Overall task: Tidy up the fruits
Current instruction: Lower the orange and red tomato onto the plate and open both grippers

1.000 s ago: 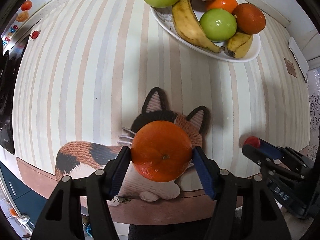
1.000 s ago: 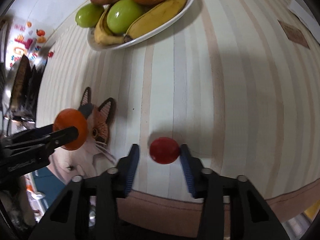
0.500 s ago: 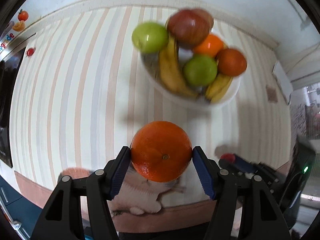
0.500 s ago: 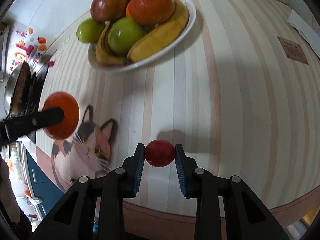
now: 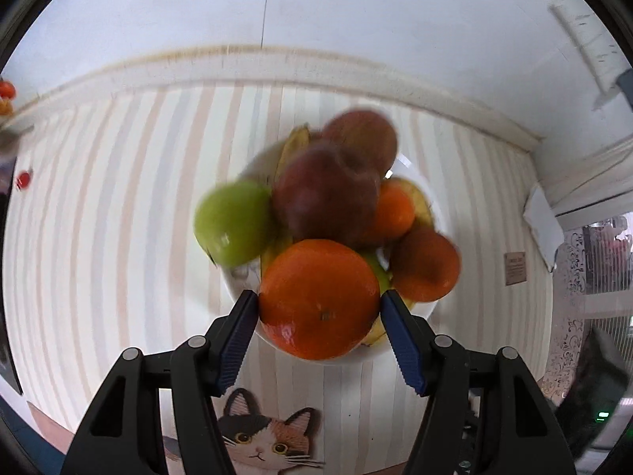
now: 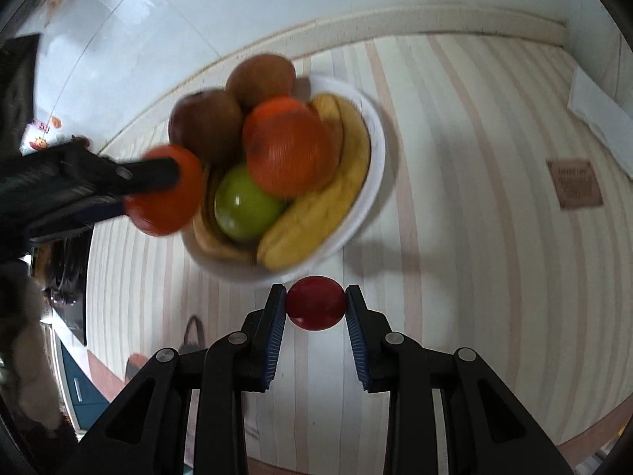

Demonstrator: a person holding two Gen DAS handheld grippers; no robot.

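Left gripper [image 5: 319, 308]: both blue pads pressed against an orange [image 5: 319, 298], stem scar facing the cam; fruit is carried in the air over the near edge of the white bowl [image 5: 429, 308]. Right-wrist view confirms: orange sits at the bowl's left side, black finger across it, above the tablecloth. Right gripper [image 6: 315, 308]: pads pinch a small red fruit [image 6: 315, 303], type cannot be told, held just in front of the bowl's near rim [image 6: 378, 146], above the striped tablecloth [image 6: 474, 198]. Bowl contents (blurred in both views): green apple [image 5: 233, 222] on the left side, projecting past the rim; two dark red-brown fruits [image 5: 326, 194] stacked on top toward the wall; two more oranges on the right side, the larger [image 5: 425, 263] nearest the right edge; bananas [image 6: 316, 213] along the rim w/ a second green apple [image 6: 246, 204] between them. Cat-shaped mat [image 5: 269, 441] lies on the tablecloth at the near table edge, below the left gripper, well apart from the bowl. Small brown label [image 6: 575, 184] lies flat on the cloth to the right of the bowl. White wall [image 5: 316, 12] runs behind the table.
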